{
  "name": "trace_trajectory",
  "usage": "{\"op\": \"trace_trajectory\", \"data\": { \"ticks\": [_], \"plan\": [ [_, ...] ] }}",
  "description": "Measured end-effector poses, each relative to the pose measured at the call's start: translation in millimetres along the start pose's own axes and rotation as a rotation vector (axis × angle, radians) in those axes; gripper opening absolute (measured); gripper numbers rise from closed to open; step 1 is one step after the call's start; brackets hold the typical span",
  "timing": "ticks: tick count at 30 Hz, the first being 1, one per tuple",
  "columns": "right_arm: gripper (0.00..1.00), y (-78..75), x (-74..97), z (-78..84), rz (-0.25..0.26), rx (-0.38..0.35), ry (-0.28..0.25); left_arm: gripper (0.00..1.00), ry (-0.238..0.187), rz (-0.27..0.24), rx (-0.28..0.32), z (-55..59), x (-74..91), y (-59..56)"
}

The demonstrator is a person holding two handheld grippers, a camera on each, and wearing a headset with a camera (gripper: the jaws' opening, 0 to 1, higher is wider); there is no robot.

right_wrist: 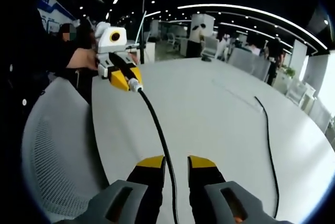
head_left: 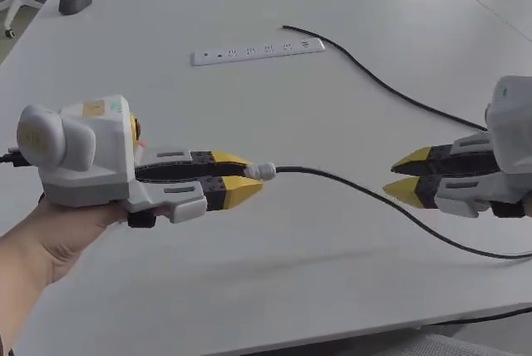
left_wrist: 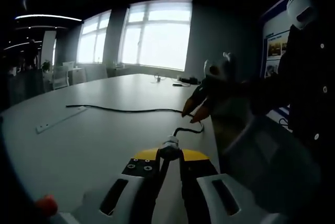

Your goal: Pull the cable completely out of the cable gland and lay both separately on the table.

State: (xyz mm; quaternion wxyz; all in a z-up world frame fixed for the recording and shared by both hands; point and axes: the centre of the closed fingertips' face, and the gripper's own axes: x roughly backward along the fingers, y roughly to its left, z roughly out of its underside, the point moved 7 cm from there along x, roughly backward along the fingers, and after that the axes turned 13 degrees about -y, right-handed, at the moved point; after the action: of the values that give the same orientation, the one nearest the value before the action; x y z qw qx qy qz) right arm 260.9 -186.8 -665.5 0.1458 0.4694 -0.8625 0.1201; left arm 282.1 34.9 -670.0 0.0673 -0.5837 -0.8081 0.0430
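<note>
Being pinched above the table (head_left: pixel 249 281) by the left gripper (head_left: pixel 253 175), the cable gland (head_left: pixel 264 171) is anchored, seemingly so the cable (head_left: pixel 357 185) in it can be drawn out by the right gripper (head_left: pixel 397 176), parted astride it.

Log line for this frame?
left gripper: shut on gland | right gripper: open, not gripping cable | cable in gland
</note>
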Motion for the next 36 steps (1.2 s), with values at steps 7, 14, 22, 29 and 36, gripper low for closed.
{"op": "trace_trajectory", "data": {
  "ticks": [7,14,22,29,36],
  "plan": [
    [0.06,26.6,-29.6,-46.0,-0.106,0.192,-0.075,0.15,-0.006,0.01,-0.01,-5.2,-2.2,-5.0],
    [0.06,37.3,-53.9,-52.3,-0.183,0.265,-0.026,0.15,-0.003,0.024,-0.028,-9.0,-4.6,-7.8],
    [0.02,38.8,-62.3,-47.1,-0.194,0.308,0.009,0.15,-0.001,0.037,-0.034,-10.5,-5.7,-10.3],
    [0.0,37.7,-61.0,-47.1,-0.174,0.316,0.002,0.15,-0.008,0.038,-0.028,-11.2,-5.6,-9.5],
    [0.0,24.9,-48.7,-36.3,-0.112,0.304,0.037,0.15,-0.008,0.021,-0.037,-11.1,-1.0,-4.9]
  ]
}}
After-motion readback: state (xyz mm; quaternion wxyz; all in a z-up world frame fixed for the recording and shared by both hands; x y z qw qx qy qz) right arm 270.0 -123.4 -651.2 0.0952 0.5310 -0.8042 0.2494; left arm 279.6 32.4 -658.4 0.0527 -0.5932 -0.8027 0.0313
